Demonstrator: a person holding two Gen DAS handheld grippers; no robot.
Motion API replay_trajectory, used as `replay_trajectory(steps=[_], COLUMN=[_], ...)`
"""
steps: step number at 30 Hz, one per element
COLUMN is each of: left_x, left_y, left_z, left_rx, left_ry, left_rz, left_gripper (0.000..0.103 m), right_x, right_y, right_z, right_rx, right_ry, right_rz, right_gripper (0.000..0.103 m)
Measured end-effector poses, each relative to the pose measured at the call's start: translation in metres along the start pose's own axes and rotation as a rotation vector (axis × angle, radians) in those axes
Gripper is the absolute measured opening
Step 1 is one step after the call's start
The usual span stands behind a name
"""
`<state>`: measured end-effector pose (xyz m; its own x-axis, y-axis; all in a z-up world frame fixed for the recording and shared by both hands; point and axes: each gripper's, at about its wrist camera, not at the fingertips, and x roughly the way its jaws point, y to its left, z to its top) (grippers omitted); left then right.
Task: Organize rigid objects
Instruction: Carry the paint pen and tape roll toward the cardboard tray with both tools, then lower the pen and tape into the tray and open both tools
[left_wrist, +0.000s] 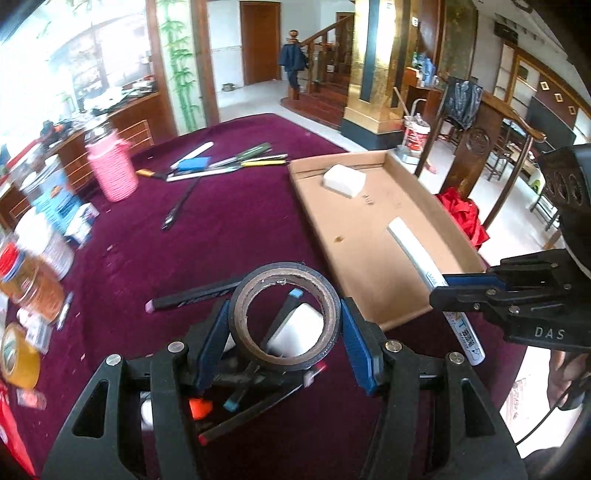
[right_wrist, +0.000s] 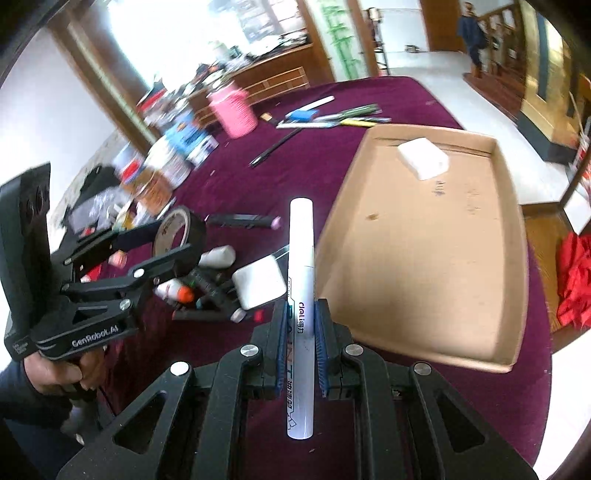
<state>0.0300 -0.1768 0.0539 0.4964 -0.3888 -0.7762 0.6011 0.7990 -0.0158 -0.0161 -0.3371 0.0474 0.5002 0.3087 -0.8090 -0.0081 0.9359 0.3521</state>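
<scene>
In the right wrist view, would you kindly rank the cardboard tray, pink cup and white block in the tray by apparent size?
1. cardboard tray
2. pink cup
3. white block

The last two look close; the cup sits farther away.

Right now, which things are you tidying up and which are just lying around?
Job: tape roll in the left gripper; white marker in the right gripper; cardboard tray; white block.
Lying about: pink cup; jar.

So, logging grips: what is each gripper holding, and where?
Left gripper clamps the black tape roll across its outer sides; right gripper pinches the white paint marker mid-barrel.
</scene>
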Motion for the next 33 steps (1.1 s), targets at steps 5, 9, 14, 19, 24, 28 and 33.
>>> replay_trajectory(steps=[5, 9, 14, 19, 24, 28, 33], left_x=[0.028, 0.061, 0.105, 0.145, 0.176, 0.194, 0.209], left_y=[-0.026, -0.045, -0.056, -0.06, -0.061, -0.059, -0.052], left_z=[0.032, 0.057, 0.08, 0.1, 0.114, 0.119, 0.123], left_rx=[0.019, 0.032, 0.014, -0.008, -0.015, -0.027, -0.075], left_ry=[0.032, 0.073, 0.118, 0.164, 0.205, 0.23, 0.259], left_rz=[-0.057, -0.093, -0.101, -0.081, -0.055, -0.039, -0.043], left_gripper=[0.058, 0.058, 0.058, 0.058, 0.058, 0.057, 0.057], right_x=[-0.007, -0.005, 0.003, 0.023, 0.047, 0.065, 0.083], right_y=[-0.04, -0.075, -0.112, -0.143, -0.166, -0.176, -0.177], right_z=[0.016, 0.028, 0.045, 0.065, 0.091, 0.11, 0.122], right_rx=[0.088, 0.161, 0.219, 0.257, 0.265, 0.25, 0.222], right_ry=[-0.038, -0.048, -0.049, -0.029, 0.007, 0.045, 0.094], right_rz=[-0.012, -0.018, -0.037, -0.058, -0.08, -0.097, -0.113], right_gripper=[0.013, 0.013, 0.013, 0.013, 0.013, 0.013, 0.013])
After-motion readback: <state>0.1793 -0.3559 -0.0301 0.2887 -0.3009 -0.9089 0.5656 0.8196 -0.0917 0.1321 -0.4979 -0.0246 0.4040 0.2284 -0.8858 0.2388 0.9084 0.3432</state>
